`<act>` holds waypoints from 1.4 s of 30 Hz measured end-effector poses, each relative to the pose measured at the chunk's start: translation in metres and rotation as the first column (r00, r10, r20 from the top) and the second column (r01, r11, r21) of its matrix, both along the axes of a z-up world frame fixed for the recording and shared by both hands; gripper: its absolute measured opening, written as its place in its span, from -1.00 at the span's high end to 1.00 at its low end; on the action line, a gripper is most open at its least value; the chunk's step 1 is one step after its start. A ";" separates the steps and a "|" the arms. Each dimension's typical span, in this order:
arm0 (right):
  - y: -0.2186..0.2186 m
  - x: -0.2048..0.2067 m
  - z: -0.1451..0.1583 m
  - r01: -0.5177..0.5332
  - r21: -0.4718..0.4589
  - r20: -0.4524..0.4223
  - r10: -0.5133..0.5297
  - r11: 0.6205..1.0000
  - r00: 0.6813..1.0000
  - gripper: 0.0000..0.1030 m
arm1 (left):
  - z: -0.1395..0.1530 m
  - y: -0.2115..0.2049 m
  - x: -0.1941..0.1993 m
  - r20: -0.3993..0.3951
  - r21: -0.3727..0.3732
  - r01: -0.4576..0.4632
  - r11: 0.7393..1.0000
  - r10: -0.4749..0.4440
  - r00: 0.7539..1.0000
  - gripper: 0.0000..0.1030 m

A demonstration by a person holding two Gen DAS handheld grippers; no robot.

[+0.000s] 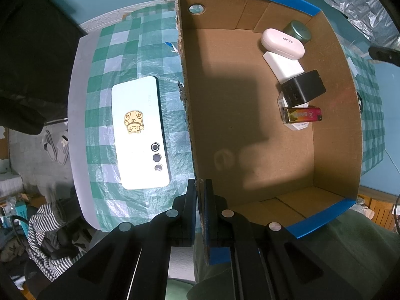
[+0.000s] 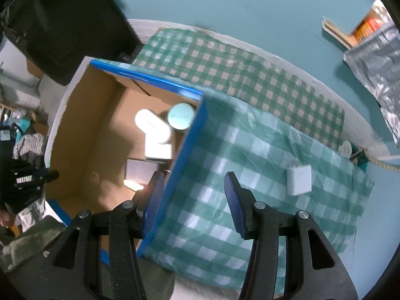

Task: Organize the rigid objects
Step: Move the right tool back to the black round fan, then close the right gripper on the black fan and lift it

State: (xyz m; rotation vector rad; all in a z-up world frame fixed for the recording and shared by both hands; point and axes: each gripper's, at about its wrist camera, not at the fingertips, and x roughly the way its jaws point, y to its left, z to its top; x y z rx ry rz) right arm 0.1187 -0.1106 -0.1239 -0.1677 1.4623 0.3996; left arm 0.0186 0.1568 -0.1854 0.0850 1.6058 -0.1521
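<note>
A cardboard box (image 1: 335, 115) with blue-taped rims sits on the green checked tablecloth (image 1: 125, 57). My left gripper (image 1: 200, 190) is shut on the box's left wall. Inside lie a white earbud case (image 1: 282, 43), a green tin (image 1: 298, 31), a white block (image 1: 285, 66), a black charger (image 1: 303, 88) and a red-gold lighter (image 1: 302, 115). A white phone (image 1: 140, 132) with a gold sticker lies left of the box. My right gripper (image 2: 193, 187) is open and empty over the box's right rim (image 2: 175, 175). A white adapter (image 2: 298, 178) lies on the cloth to its right.
The teal wall is behind the table. A silver foil bag (image 2: 375, 70) and a shelf with boxes (image 2: 350, 32) are at the upper right. A rope (image 2: 382, 163) lies at the cloth's right edge. Clothes and slippers (image 1: 56, 147) are on the floor left.
</note>
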 end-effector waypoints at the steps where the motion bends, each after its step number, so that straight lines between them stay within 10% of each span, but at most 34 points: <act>1: -0.006 -0.001 -0.002 0.017 -0.005 -0.005 -0.017 1.000 1.000 0.03 | 0.000 0.000 0.000 -0.001 0.000 0.000 1.000 0.000 1.000 0.93; 22: -0.131 -0.011 -0.071 0.344 -0.111 -0.133 -0.357 0.932 0.925 -0.20 | 0.000 0.001 0.000 -0.004 -0.003 -0.002 1.000 0.002 1.000 0.93; 42: -0.157 -0.024 -0.138 0.487 -0.174 -0.221 -0.516 0.856 0.828 -0.31 | -0.001 0.001 -0.001 -0.006 0.001 0.004 1.000 -0.004 1.000 0.93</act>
